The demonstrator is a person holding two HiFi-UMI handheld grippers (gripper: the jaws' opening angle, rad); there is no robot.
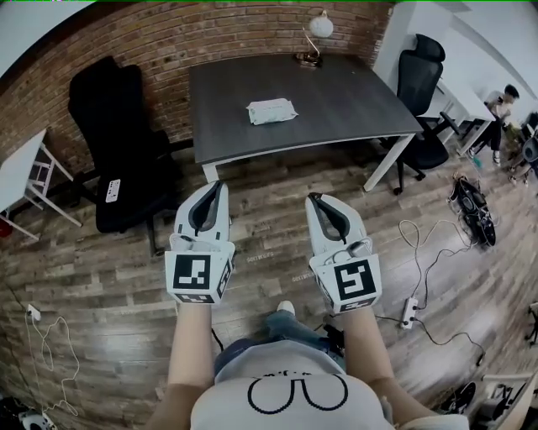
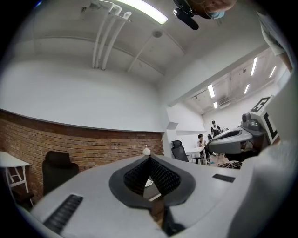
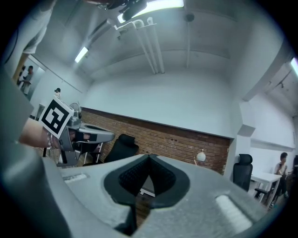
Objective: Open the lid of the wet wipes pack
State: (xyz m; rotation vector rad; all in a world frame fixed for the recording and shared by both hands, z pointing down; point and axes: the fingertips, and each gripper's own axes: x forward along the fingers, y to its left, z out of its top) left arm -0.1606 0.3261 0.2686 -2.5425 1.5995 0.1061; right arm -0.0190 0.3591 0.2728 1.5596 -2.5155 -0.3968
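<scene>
Evidently on approach, left gripper [image 1: 220, 186] and right gripper [image 1: 313, 198], jaws together and empty, faced the far wet wipes pack [image 1: 271, 111]; one should pin it, one lift.

- Head view: lit brightly and evenly from above. A soft shadow is cast under the bench [image 1: 336, 92]. Straight lines are bowed by wide-angle distortion, and the corners are darkened.
- Left gripper view: glare is given off by a strip light [image 2: 139, 10]. The frame is ringed in black. The left gripper [image 2: 149, 159] is rendered soft up close.
- Right gripper view: a bluish cast is seen. The ceiling light [image 3: 160, 5] is blown out, and the right gripper [image 3: 149, 157] is blurred near the lens.
</scene>
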